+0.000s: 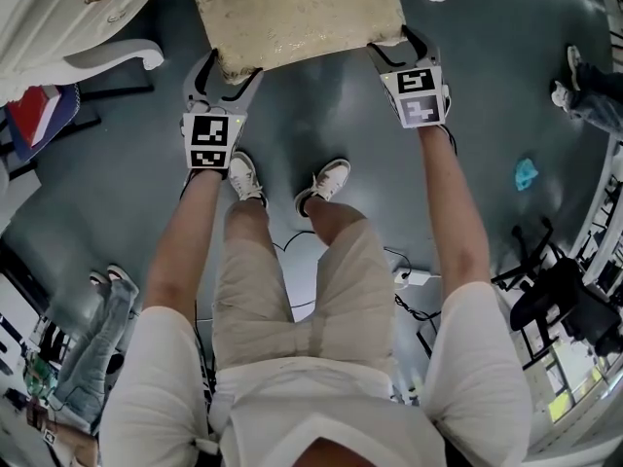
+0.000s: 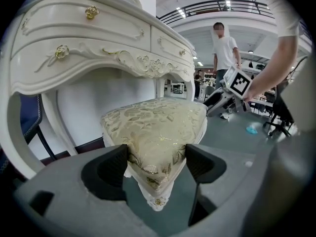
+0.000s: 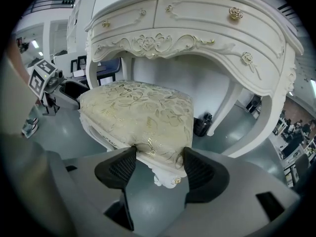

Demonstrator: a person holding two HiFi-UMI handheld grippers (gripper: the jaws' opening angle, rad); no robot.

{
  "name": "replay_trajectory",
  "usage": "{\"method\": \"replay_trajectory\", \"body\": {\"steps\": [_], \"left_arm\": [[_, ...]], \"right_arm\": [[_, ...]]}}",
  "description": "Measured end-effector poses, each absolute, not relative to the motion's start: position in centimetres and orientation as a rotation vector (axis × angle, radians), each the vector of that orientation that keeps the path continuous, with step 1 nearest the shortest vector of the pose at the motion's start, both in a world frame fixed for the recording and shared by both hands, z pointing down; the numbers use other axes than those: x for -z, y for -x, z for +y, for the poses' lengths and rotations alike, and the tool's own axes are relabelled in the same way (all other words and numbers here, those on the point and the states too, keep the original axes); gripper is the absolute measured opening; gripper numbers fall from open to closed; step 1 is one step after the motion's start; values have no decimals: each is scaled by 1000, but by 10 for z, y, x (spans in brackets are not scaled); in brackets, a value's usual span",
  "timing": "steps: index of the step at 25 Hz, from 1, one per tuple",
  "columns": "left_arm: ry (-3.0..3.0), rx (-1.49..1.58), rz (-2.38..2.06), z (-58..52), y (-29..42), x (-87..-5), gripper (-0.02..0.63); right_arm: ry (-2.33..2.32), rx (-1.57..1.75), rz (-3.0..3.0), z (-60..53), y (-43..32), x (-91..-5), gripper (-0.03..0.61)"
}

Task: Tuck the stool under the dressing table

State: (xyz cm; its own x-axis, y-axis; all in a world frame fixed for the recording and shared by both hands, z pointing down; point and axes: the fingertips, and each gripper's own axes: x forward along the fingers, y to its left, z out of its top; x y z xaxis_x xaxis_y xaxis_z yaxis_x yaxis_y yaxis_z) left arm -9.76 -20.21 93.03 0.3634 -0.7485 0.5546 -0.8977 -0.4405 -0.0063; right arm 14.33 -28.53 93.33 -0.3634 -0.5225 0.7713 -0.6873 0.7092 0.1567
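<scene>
The stool [image 1: 292,13] has a cream-and-gold floral cushion on a white carved frame and stands at the mouth of the white dressing table [image 1: 58,17]. My left gripper [image 1: 226,76] is shut on the cushion's near left corner, my right gripper [image 1: 399,47] on its near right corner. In the left gripper view the stool's corner [image 2: 155,127] sits pinched between the jaws of the left gripper [image 2: 157,164], under the table's drawers [image 2: 89,38]. The right gripper view shows the right gripper [image 3: 159,167] holding the stool's other corner [image 3: 143,115], the dressing table [image 3: 197,28] arching above.
The table's curved legs [image 3: 232,112] flank the knee space, and a black container [image 3: 201,125] stands behind. Cables and a power strip [image 1: 409,280] lie on the grey floor by my feet. A black chair [image 1: 565,300] is at right, a turquoise scrap [image 1: 526,173] near it. A person [image 2: 224,48] stands beyond.
</scene>
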Motion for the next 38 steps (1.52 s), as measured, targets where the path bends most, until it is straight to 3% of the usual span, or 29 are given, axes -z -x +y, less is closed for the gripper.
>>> {"method": "replay_trajectory", "body": {"steps": [38], "left_arm": [[-2310,-700,-1536,-309,132,-929,370]], "right_arm": [[-922,-216,-2017,-393,-108,-933,293]]}}
